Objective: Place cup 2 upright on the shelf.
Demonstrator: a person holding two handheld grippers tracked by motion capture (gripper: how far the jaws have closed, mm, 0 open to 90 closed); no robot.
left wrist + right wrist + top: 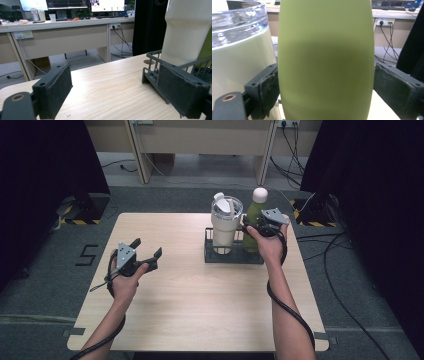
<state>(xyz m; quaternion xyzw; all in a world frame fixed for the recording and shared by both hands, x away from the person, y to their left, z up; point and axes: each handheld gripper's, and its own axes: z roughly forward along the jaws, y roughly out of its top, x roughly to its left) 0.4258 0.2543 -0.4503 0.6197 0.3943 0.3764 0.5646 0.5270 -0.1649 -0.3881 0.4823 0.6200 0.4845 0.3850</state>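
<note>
The right gripper (256, 226) is seen clamped around the tall green bottle with a rounded white cap (256, 215), one black pad pressed against each side of its smooth body (325, 60). The bottle is held upright in the right half of a dark grey wire rack (233, 256) near the far right of the pale wooden counter (200, 305). Just beside it, in the left half of the rack, a cream-coloured tumbler with a clear lid (224, 225) is stood. The left gripper (148, 254) is held spread open and grasping nothing above the counter's left part, well apart from the rack, its pads (56, 91) aimed towards it.
</note>
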